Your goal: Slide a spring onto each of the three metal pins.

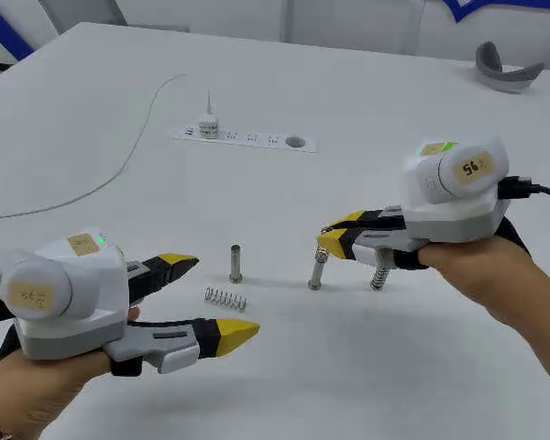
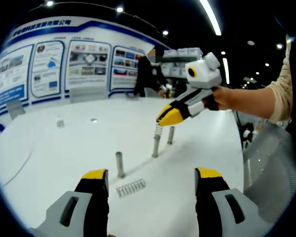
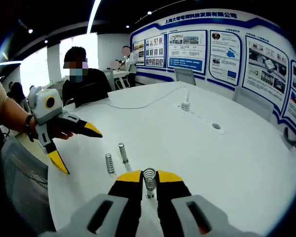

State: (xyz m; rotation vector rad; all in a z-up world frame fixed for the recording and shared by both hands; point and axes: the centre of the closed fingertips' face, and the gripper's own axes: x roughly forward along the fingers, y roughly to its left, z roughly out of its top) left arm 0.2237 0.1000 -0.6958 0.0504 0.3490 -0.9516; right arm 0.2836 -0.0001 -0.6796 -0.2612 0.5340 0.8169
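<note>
Right gripper clamps a spring atop the middle pin, seemingly mid-threading; next, slide it straight down. Left gripper, jaws wide, hovers left of that pin.

The left tool (jaws wide apart) frames a loose spring beside a bare pin.

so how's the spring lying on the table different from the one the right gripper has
Pose: the loose spring lies on its side on the table, while the held spring stands upright.
Contact: the loose spring is free, beside the bare pin. The held spring is clamped in the right gripper, over the top of the middle pin.
Both are small metal coil springs.
</note>
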